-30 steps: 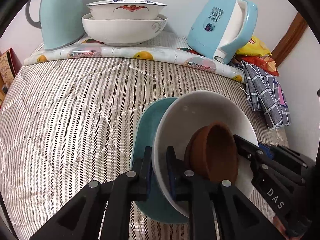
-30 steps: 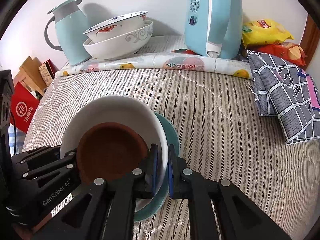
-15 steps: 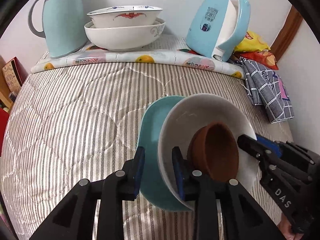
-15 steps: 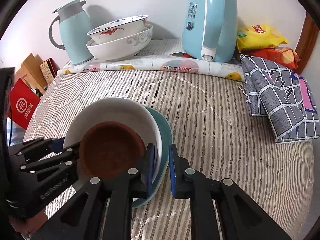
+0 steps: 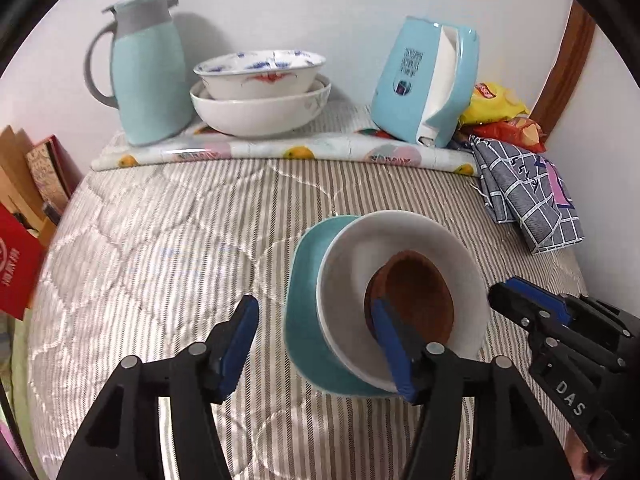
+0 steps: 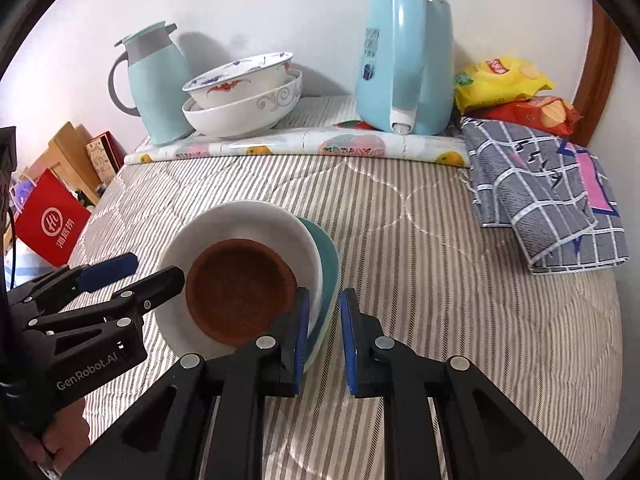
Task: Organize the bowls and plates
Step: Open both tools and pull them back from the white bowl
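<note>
On the striped bed, a brown bowl (image 6: 240,292) is nested in a white bowl (image 6: 256,228) on a teal plate (image 5: 304,320) — a stiff, breakable, likely slippery stack, best gripped at the rim. The left gripper (image 5: 316,344) is spread wide around it; the right gripper (image 6: 323,336) is parted narrowly about the rims, apparently not clamped.

Cup (image 6: 240,292) in bowl (image 6: 248,220), seemingly on plate (image 6: 330,264)
</note>
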Demonstrator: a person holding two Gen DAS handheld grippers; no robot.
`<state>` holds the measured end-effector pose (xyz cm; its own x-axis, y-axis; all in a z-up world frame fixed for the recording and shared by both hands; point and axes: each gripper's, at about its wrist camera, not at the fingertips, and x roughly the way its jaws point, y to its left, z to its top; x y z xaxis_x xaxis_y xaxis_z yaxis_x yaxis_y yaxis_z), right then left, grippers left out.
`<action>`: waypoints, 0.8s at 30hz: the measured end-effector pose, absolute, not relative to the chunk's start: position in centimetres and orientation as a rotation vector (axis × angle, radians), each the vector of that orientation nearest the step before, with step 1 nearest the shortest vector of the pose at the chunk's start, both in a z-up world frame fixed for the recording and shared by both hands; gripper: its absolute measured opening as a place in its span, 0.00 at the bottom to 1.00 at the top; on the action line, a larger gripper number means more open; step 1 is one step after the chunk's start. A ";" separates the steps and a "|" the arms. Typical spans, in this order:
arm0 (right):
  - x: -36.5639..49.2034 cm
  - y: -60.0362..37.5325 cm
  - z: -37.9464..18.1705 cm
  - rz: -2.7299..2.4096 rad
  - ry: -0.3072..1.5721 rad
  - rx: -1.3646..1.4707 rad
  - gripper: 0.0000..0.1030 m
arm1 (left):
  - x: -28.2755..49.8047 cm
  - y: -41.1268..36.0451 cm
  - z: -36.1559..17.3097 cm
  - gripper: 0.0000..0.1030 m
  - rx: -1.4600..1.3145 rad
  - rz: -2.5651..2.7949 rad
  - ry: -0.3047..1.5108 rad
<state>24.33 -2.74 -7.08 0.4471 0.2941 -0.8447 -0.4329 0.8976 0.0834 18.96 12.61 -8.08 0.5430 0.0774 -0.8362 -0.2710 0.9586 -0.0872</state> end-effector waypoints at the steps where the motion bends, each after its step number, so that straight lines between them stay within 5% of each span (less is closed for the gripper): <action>1: 24.1 -3.0 -6.8 0.452 1.008 -0.152 0.19 | 18.6 12.4 -7.8 0.61 -0.211 0.213 0.969; 5: 22.6 -4.1 -5.7 0.425 0.984 -0.161 0.32 | 17.2 11.7 -6.7 0.70 -0.233 0.208 0.942; 8: 21.5 -5.2 -4.6 0.414 0.968 -0.137 0.56 | 15.9 11.0 -5.7 0.70 -0.237 0.220 0.917; 24: 13.1 -11.2 0.6 0.309 0.853 -0.099 0.80 | 7.5 5.6 -0.7 0.86 -0.167 0.244 0.776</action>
